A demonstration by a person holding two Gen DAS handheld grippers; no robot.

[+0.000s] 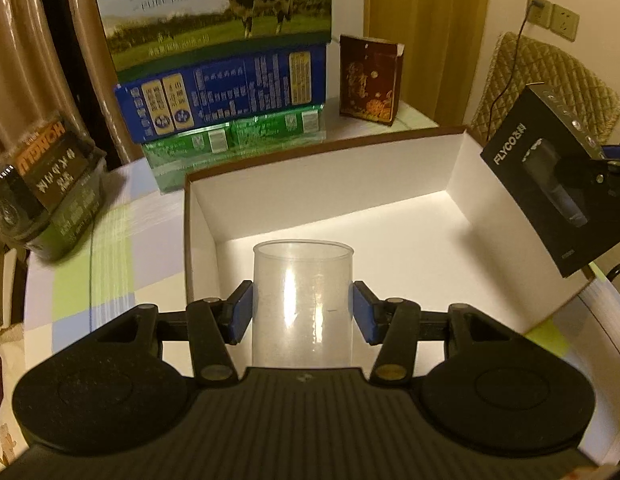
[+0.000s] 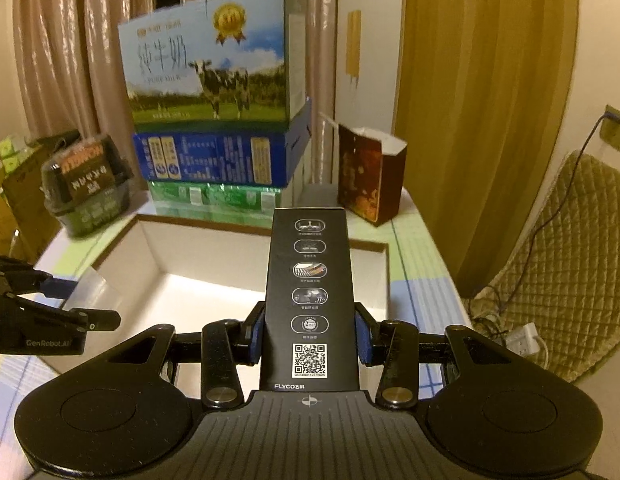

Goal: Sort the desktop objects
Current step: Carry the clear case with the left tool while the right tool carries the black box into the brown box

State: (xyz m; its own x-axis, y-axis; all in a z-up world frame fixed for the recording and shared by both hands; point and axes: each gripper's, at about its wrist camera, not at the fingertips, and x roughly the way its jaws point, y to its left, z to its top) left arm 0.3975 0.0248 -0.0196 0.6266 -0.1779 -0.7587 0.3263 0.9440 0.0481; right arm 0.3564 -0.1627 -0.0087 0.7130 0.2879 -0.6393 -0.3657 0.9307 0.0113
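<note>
A translucent, smooth plastic cylindrical cup [image 1: 302, 300] is clamped by the left gripper [image 1: 302, 312] above the open white rectangular cardboard box [image 1: 454, 160]. A matte black oblong FLYCO carton [image 2: 310, 300] is gripped by the right gripper [image 2: 310, 336] over the box's right side, on the checked-cloth counter [image 1: 109, 248].

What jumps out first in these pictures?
A clear plastic cup clamped in the left gripper above an open white box. The right gripper grips a black FLYCO box over the same box. Behind, stacked milk cartons rise by the curtains.
</note>
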